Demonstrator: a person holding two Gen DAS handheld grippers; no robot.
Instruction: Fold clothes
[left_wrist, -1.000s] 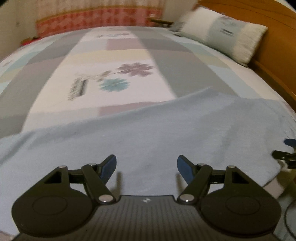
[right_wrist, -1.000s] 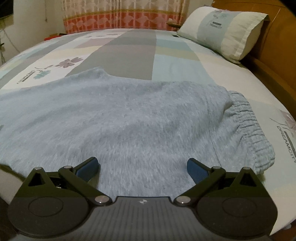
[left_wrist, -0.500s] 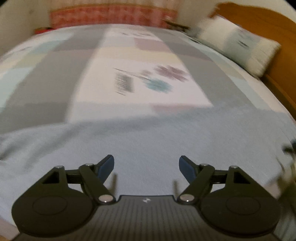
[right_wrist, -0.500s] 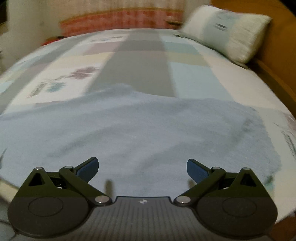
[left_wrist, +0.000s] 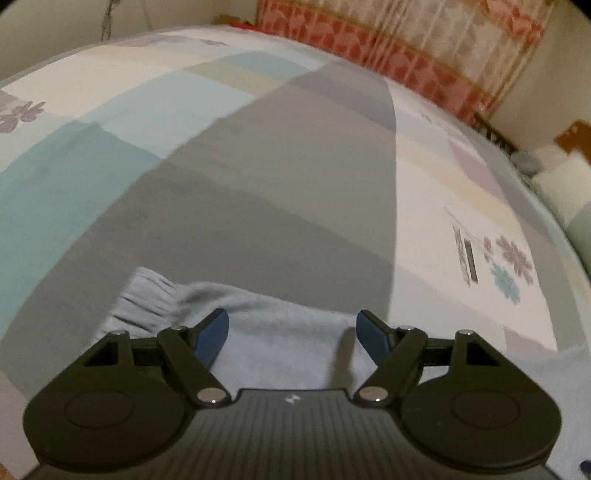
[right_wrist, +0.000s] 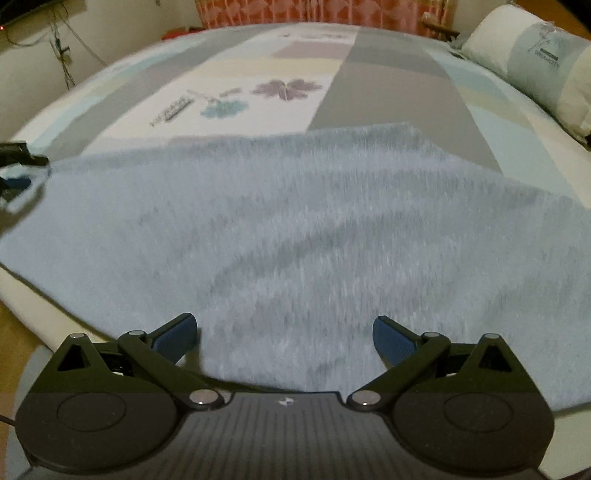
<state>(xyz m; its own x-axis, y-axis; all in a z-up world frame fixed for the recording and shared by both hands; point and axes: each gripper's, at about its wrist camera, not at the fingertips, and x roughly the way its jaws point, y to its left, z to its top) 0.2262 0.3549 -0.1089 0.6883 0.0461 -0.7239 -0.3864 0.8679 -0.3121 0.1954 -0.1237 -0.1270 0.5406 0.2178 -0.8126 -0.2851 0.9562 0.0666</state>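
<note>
Clothing, one pale blue fleecy garment, lies spread on the patchwork bedspread, filling the lower half of the right wrist view. Left gripper hangs released over its ribbed cuff at lower left; right gripper is spread apart, grasping nothing.
</note>
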